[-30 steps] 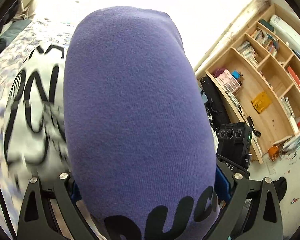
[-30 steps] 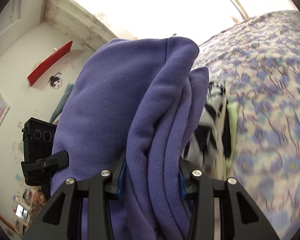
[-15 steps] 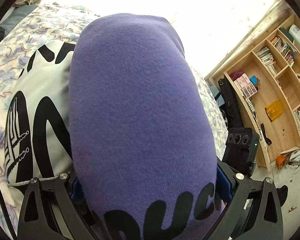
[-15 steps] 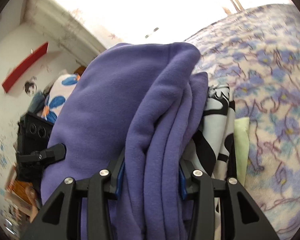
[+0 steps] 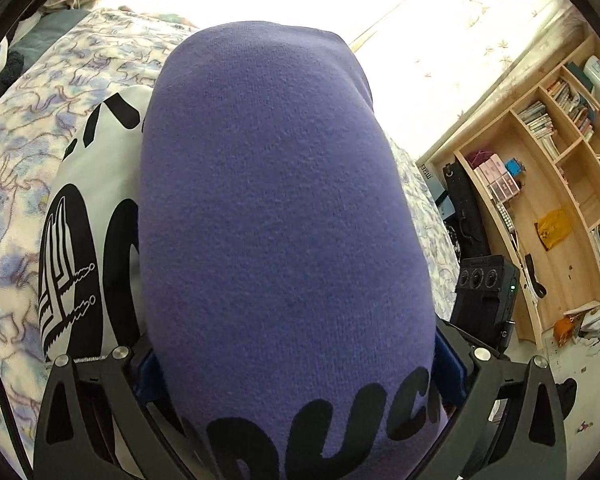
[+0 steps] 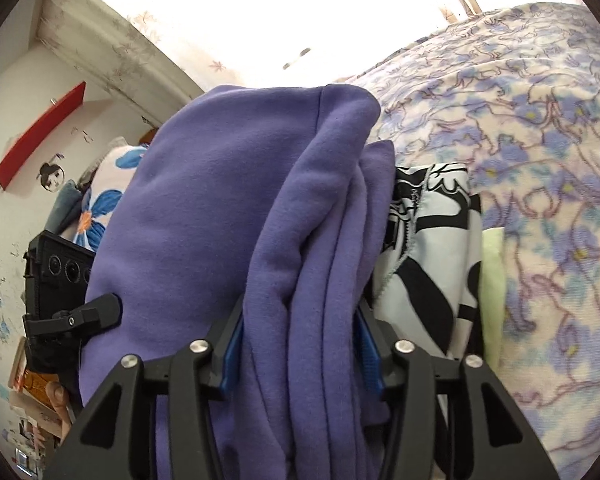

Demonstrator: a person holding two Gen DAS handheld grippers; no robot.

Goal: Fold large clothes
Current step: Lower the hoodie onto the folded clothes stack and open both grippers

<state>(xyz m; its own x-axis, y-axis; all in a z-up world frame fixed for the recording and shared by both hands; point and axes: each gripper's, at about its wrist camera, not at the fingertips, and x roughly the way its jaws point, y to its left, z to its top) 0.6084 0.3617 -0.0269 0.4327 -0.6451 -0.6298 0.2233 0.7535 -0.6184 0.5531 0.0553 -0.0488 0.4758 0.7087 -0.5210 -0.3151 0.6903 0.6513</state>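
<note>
Over the floral bedspread (image 6: 540, 168), both grippers' opening jaws bracket the purple sweatshirt (image 5: 276, 216), hiding the black-and-white garment (image 6: 432, 240).

Black block letters are showing along the near edge of the purple sweatshirt (image 5: 276, 208), reading "DUC" with more letters cut off either side. Large black lettering is running across the white garment (image 5: 96, 184) beside it, too partial to read.

The left gripper (image 5: 292, 364) had black arms with shiny round screws. The right gripper (image 6: 300, 344) looked the same. Both had blue pads (image 6: 231, 354).
</note>
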